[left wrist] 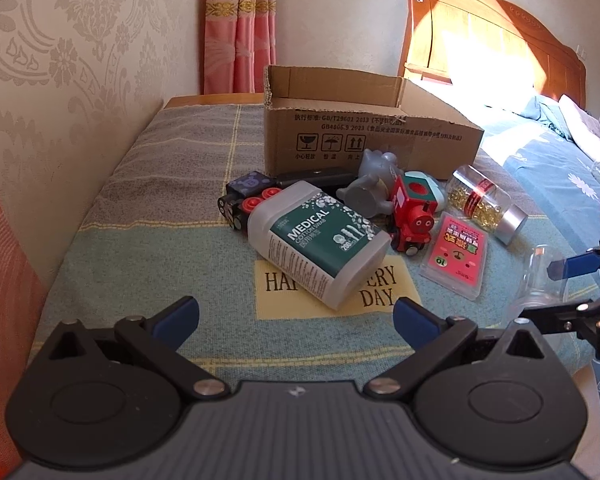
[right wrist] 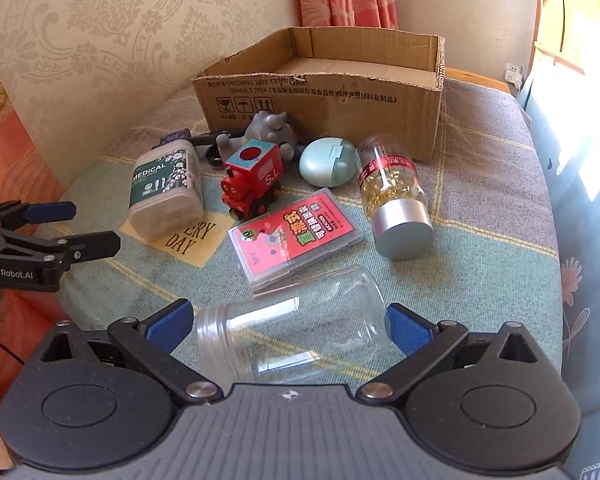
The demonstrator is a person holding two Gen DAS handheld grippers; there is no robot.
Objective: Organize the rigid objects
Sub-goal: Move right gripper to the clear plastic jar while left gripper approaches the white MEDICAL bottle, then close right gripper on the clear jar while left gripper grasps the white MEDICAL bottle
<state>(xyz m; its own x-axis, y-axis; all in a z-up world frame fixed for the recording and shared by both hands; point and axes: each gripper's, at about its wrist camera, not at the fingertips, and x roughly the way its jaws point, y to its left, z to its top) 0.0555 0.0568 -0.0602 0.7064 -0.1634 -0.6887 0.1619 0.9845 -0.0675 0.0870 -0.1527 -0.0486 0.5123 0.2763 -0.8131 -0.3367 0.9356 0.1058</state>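
Observation:
An open cardboard box (left wrist: 364, 148) (right wrist: 324, 96) stands at the back of the cloth-covered table. In front lie a white medical cotton swab container (left wrist: 320, 240) (right wrist: 168, 188), a red toy train (left wrist: 414, 216) (right wrist: 256, 184), a grey figurine (left wrist: 374, 184) (right wrist: 270, 128), a pink card case (left wrist: 458, 258) (right wrist: 296, 236), a capsule bottle with silver cap (left wrist: 486, 204) (right wrist: 392, 196) and a mint round case (right wrist: 328, 162). A clear empty jar (right wrist: 292, 332) (left wrist: 540, 284) lies on its side between the open fingers of my right gripper (right wrist: 288, 326) (left wrist: 564, 284). My left gripper (left wrist: 296, 316) (right wrist: 84, 226) is open and empty, short of the swab container.
A black toy with red wheels (left wrist: 244, 200) lies left of the swab container. Wallpapered wall (left wrist: 60, 80) runs along the left. A bed with wooden headboard (left wrist: 500, 48) lies to the right. Pink curtains (left wrist: 240, 28) hang behind the box.

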